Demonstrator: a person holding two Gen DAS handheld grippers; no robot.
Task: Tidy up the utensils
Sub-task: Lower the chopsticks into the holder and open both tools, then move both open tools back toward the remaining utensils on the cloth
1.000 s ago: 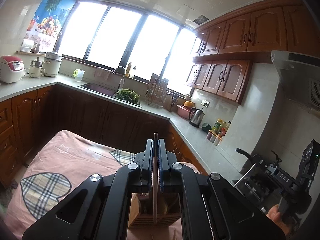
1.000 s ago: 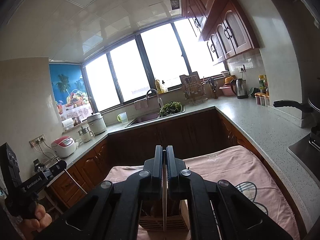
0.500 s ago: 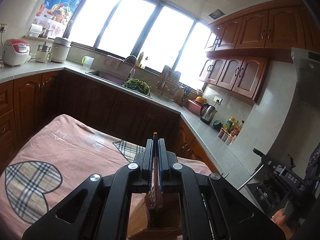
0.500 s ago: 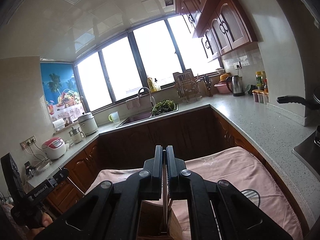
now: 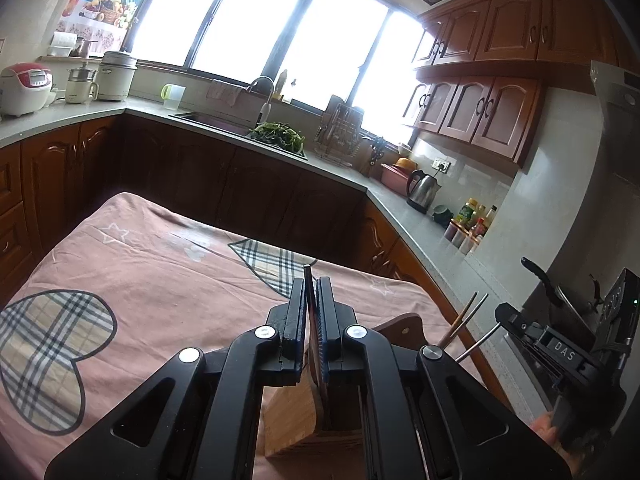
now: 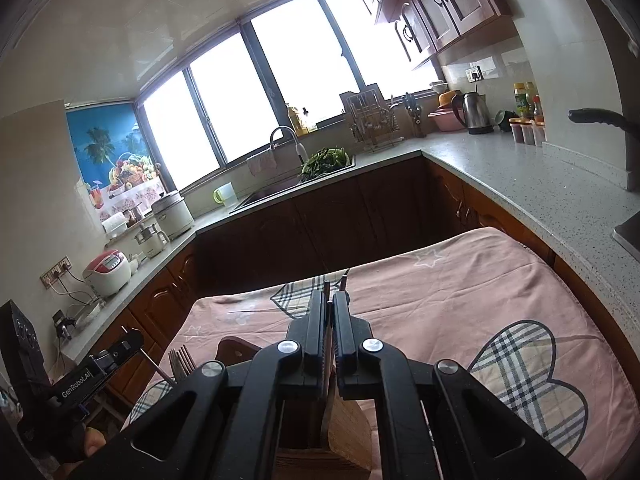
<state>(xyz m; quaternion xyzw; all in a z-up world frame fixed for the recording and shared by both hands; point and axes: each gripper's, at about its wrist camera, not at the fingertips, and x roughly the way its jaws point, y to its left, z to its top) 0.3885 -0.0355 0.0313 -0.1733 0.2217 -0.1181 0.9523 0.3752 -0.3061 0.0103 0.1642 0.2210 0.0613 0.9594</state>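
Wooden holder (image 5: 296, 416) under both claws, left claw (image 5: 313, 300) clamped on utensil (image 5: 314, 320), right claw (image 6: 329, 312) likewise, pink cloth (image 5: 160, 280) around.

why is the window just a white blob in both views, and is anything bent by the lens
Left wrist view: the window is blown out by backlight, and the cabinets curve with fisheye distortion. Right wrist view: same blown-out window; the countertop bows, and corners vignette dark.

Left gripper (image 5: 311, 300) and right gripper (image 6: 329, 312) point slightly downward, fingers (image 5: 296, 304) closed.
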